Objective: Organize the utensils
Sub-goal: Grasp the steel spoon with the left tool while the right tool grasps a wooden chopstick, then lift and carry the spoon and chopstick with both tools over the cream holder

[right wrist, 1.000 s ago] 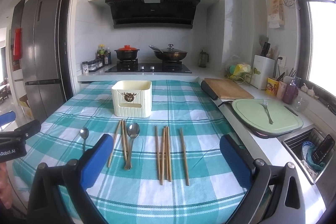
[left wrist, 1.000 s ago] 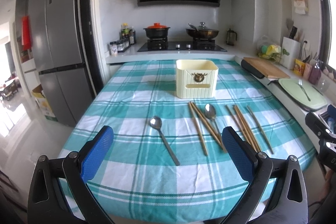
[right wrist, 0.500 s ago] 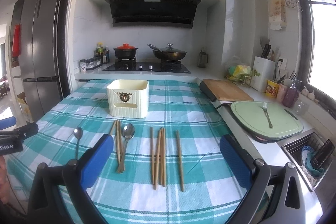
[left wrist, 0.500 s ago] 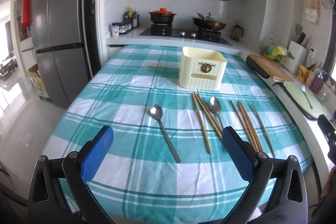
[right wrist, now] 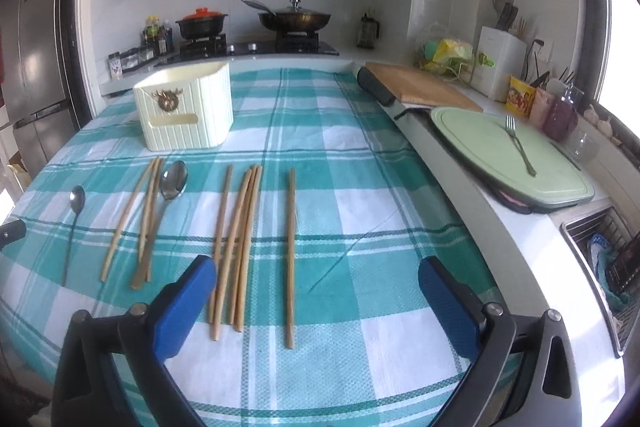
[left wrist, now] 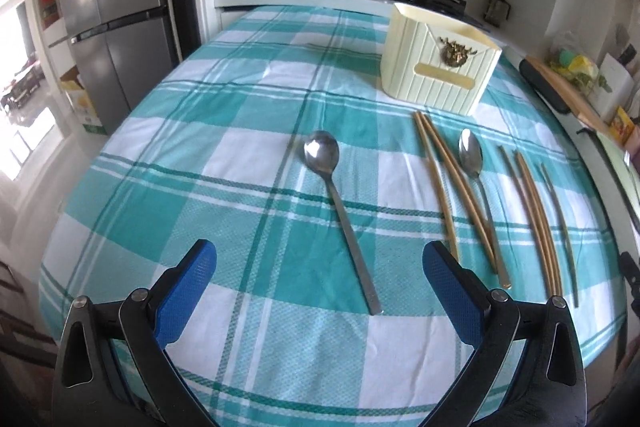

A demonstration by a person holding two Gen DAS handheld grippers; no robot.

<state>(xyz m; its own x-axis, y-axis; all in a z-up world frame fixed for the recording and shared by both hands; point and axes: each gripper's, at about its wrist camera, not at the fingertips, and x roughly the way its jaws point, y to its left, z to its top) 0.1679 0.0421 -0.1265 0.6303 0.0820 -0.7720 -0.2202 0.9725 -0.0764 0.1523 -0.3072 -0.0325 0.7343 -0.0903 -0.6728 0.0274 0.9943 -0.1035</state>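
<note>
Both claws were held spread and empty above the checked tablecloth [left wrist: 240, 187]: the left gripper [left wrist: 320, 269] over a spoon [left wrist: 340, 211], the right gripper [right wrist: 316, 281] over loose chopsticks [right wrist: 240, 243]. The cream holder [right wrist: 186, 107] was set behind them.

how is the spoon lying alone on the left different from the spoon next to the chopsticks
The lone steel spoon lies apart on the checked cloth; the gold-handled spoon lies against a pair of wooden chopsticks. The lone spoon's handle is silver and flat, the other's yellowish. The lone spoon's handle end lies between the left claw's pads. Both point bowl-first toward the cream utensil box.
</note>
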